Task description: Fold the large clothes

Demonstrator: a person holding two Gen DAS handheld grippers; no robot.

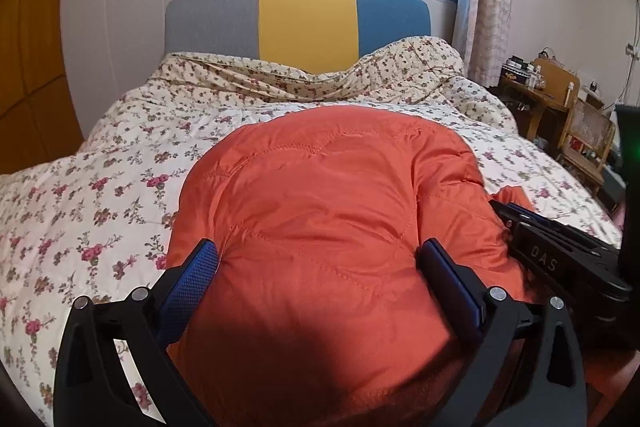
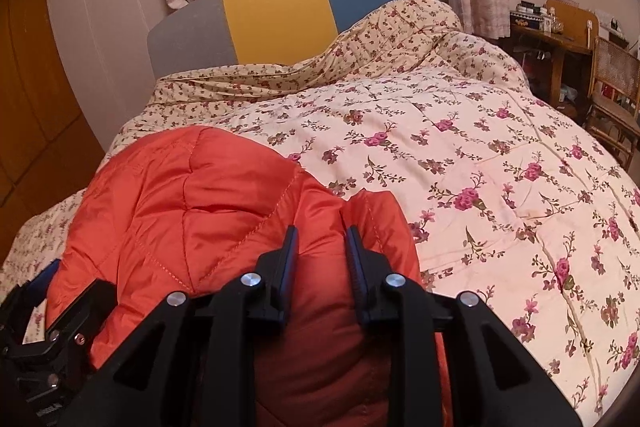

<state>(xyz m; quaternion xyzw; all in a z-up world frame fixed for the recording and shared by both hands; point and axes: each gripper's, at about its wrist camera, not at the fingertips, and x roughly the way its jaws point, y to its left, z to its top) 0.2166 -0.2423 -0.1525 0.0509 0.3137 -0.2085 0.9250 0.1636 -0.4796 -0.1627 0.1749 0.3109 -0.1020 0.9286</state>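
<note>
A puffy orange quilted jacket (image 1: 320,211), shiny and stitched in curved seams, lies bunched on the flowered quilt (image 1: 80,211) near the foot edge of the bed. The left gripper (image 1: 316,259) stands wide open around its bulk. The right gripper (image 2: 322,239) stands narrow, with a fold of jacket between its blue ribbed pads (image 2: 292,251); whether they still pinch cannot be told, and the near hem is cut off.

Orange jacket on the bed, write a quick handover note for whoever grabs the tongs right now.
Left tongs: open wide, straddling the near bulk of the orange jacket, not pinching.
Right tongs: narrow, a ridge of jacket between the pads; whether they pinch it is unclear.
Jacket lies bunched on the flowered quilt, near the bed's foot.
Done: apparently gathered into a rough bundle.
Left: probably flatten and square the fold.
</note>
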